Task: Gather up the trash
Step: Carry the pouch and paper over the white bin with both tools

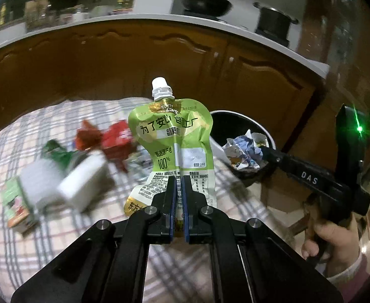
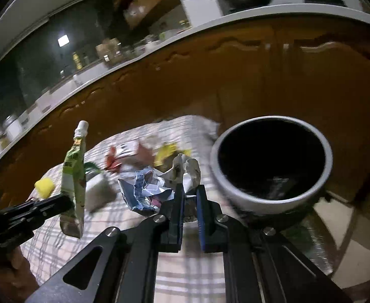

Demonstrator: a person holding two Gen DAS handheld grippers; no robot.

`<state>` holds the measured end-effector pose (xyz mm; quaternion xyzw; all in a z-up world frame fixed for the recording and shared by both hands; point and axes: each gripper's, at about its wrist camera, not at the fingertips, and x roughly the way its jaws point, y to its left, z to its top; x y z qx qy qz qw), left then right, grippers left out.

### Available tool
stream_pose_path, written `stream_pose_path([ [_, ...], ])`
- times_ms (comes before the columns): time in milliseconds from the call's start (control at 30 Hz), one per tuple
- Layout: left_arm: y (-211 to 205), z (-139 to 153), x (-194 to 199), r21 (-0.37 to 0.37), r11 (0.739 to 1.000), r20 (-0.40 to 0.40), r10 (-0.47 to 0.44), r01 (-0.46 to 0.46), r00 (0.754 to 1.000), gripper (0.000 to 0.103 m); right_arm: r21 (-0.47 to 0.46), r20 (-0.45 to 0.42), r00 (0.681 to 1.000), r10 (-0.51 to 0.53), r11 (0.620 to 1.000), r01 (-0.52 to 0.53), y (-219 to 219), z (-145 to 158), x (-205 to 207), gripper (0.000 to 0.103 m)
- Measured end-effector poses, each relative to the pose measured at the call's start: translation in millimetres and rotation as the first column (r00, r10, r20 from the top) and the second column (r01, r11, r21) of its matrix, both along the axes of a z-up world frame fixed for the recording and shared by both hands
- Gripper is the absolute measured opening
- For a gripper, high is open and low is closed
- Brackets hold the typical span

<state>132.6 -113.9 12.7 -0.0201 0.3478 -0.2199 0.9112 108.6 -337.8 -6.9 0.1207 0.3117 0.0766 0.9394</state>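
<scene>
My left gripper is shut on the bottom edge of a green spout pouch, which it holds upright with the white cap on top, above the checked tablecloth. At the right of that view my right gripper is shut on a crumpled paper ball by the round white-rimmed bin. In the right wrist view the right gripper pinches the crumpled paper just left of the bin, whose inside is dark. The left gripper with the pouch shows at the left.
Blurred trash lies on the cloth: red wrappers, a white box, a green carton, a yellow piece. Behind stand brown cabinets under a counter with a wok and pot. A hand grips the right tool.
</scene>
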Motion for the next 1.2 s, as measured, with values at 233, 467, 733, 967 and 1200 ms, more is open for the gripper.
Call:
stream_pose_path([
  [233, -44, 3, 20, 0.013, 0.997, -0.009, -0.080, 0.080, 0.997, 0.003, -0.020, 0.003, 0.996, -0.090, 0.996, 0.090, -41, 4, 2, 0.009],
  [467, -76, 6, 37, 0.028, 0.991, -0.007, -0.128, 0.128, 0.992, 0.003, -0.028, 0.003, 0.991, -0.133, 0.991, 0.133, -63, 1, 8, 0.009],
  [733, -102, -2, 66, 0.026, 0.987, -0.040, -0.157, 0.159, 0.987, 0.003, -0.038, -0.010, 0.988, -0.152, 0.988, 0.152, -85, -5, 26, 0.009],
  [967, -126, -11, 93, 0.025, 0.984, -0.088, -0.176, 0.179, 0.980, 0.004, -0.058, -0.050, 0.985, -0.163, 0.985, 0.160, -98, -16, 47, 0.009],
  [1200, -152, -17, 117, 0.039, 0.978, -0.130, -0.199, 0.206, 0.971, 0.004, -0.082, -0.072, 0.983, -0.169, 0.983, 0.163, -105, -21, 60, 0.009],
])
